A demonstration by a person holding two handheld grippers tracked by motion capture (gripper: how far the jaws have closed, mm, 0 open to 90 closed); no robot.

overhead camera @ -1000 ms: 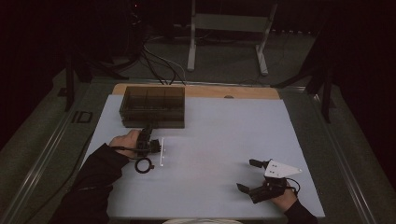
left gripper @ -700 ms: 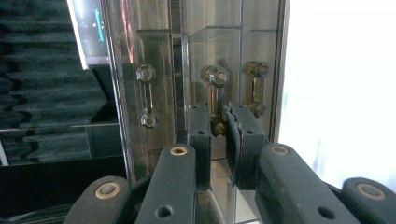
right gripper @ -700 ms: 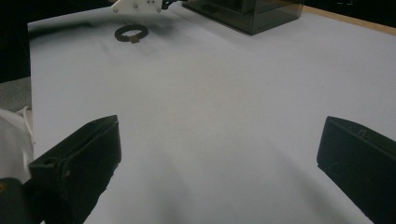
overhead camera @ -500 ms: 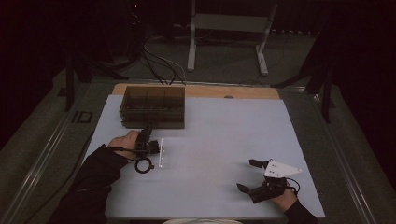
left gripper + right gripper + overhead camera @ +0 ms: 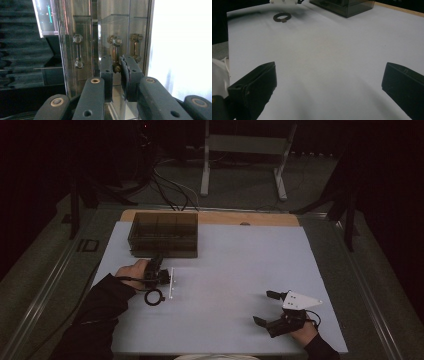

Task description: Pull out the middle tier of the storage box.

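A dark see-through box (image 5: 163, 234) with compartments stands at the table's far left. My left gripper (image 5: 156, 261) points at its front wall. In the left gripper view the jaws stand almost together around the lower end of a brass fitting (image 5: 116, 67) on the box wall (image 5: 82, 50); two like fittings (image 5: 77, 51) sit on either side. My right gripper (image 5: 265, 308) rests near the front right of the table, its jaws wide apart over bare white surface. Its fingers (image 5: 254, 87) hold nothing between them.
A small dark ring (image 5: 154, 296) lies on the white table (image 5: 240, 265) beside the left hand, and it is also in the right gripper view as the ring (image 5: 282, 17). A wooden strip (image 5: 250, 218) edges the far side. Cables and a metal stand lie on the floor beyond.
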